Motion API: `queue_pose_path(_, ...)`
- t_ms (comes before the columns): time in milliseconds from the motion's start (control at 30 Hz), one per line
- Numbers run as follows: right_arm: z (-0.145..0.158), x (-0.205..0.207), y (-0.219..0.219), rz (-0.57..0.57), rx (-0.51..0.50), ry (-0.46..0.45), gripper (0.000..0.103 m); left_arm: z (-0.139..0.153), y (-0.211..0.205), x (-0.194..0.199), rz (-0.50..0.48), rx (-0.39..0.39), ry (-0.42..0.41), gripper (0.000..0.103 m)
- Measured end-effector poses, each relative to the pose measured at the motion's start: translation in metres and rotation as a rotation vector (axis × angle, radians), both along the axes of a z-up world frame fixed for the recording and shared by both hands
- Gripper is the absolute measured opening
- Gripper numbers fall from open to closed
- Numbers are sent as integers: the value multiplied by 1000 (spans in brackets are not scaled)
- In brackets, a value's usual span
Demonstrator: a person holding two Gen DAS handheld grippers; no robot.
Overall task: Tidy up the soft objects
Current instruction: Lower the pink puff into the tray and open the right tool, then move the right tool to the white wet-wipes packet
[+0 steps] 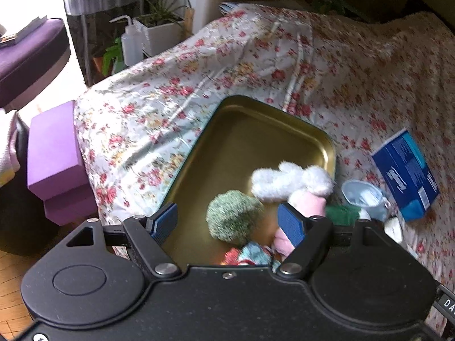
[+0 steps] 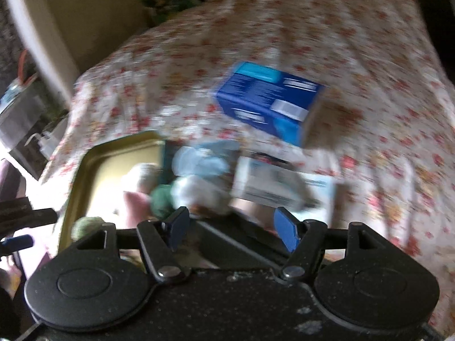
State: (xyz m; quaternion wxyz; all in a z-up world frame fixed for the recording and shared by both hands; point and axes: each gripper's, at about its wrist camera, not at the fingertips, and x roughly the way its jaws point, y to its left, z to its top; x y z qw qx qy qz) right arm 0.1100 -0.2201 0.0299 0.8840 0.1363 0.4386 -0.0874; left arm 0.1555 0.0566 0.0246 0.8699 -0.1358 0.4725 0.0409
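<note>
two grippers hang over the flowery cloth (image 1: 170, 91), the left gripper (image 1: 229, 221) spread wide with nothing gripped above the gold tray (image 1: 331, 153) holding a green ball (image 1: 233, 217) and white fluffy toy (image 1: 290, 182), the right gripper (image 2: 231, 227) apart and empty.

Left tongs (image 1: 230, 223) and right tongs (image 2: 231, 227), both tilted downward, jaws apart, empty.

gold tray (image 1: 327, 145); green ball (image 1: 234, 217); white-and-pink plush (image 1: 293, 183); blue box (image 1: 406, 176); floral cloth (image 1: 170, 108), red on white; purple block (image 1: 54, 153).
</note>
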Motion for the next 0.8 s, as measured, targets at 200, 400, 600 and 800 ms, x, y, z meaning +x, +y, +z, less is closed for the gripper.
queue_pose_path(200,-26,-25,-43,-120,-21,53,68,-1,-17,-9,-78,-21,11,73)
queue_pose_path(400,-46,-41,-66,-180,7,91,68,-2,-40,-18,-170,-6,13,73)
queue_pose_path(600,-46,-35,-70,-187,32,72,69,-2,-58,-24,-245,-11,20,73)
queue_pose_path(800,-39,-10,-66,-165,41,33,72,-4,-68,-23,-266,25,26,73)
